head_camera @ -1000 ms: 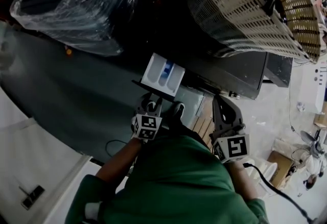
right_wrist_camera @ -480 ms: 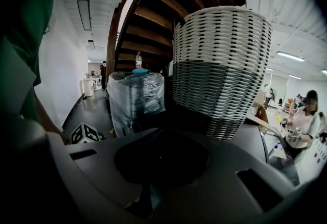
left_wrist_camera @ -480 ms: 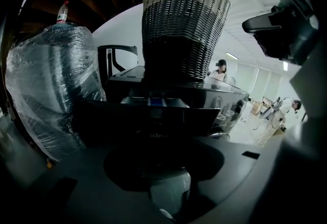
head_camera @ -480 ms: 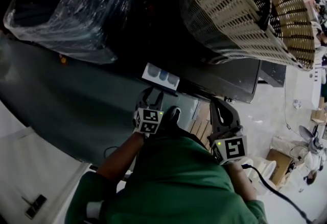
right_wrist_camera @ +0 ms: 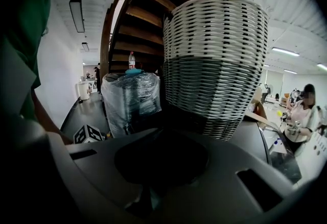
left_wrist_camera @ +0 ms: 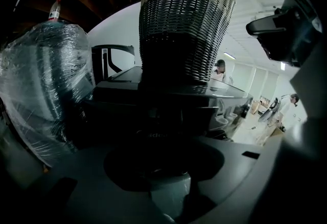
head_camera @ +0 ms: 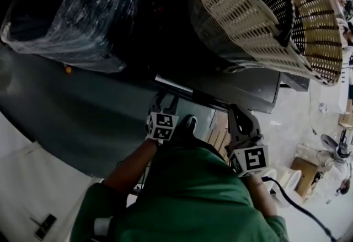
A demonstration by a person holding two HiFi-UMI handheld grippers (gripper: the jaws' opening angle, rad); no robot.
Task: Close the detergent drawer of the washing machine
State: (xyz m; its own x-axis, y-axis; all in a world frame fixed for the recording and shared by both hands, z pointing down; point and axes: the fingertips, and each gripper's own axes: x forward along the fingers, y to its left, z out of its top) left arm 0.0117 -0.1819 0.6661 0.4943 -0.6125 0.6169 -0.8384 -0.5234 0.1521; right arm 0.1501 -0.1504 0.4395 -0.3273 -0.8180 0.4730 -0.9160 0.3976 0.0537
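The dark washing machine (head_camera: 242,84) is seen from above, and its detergent drawer (head_camera: 174,85) shows only as a thin pale strip, almost flush with the front. My left gripper (head_camera: 163,101) is up against that strip, its two fingers apart and nothing between them. In the left gripper view the dark machine front (left_wrist_camera: 163,116) fills the middle, very close. My right gripper (head_camera: 241,118) hangs lower right of the drawer, off the machine, jaws together and empty. Its own view looks over the machine top.
A big wicker basket (head_camera: 259,9) stands on the machine. A plastic-wrapped bin (head_camera: 71,9) stands to the left, with a bottle (left_wrist_camera: 54,8) on top. A cable (head_camera: 292,202) trails from the right gripper. A shoe (head_camera: 189,123) is below the drawer. People stand far right (right_wrist_camera: 306,110).
The drawer, pulled out with its compartments showing a second ago, has slid in until only its front edge shows. My left gripper moved forward with it; the right gripper barely moved.
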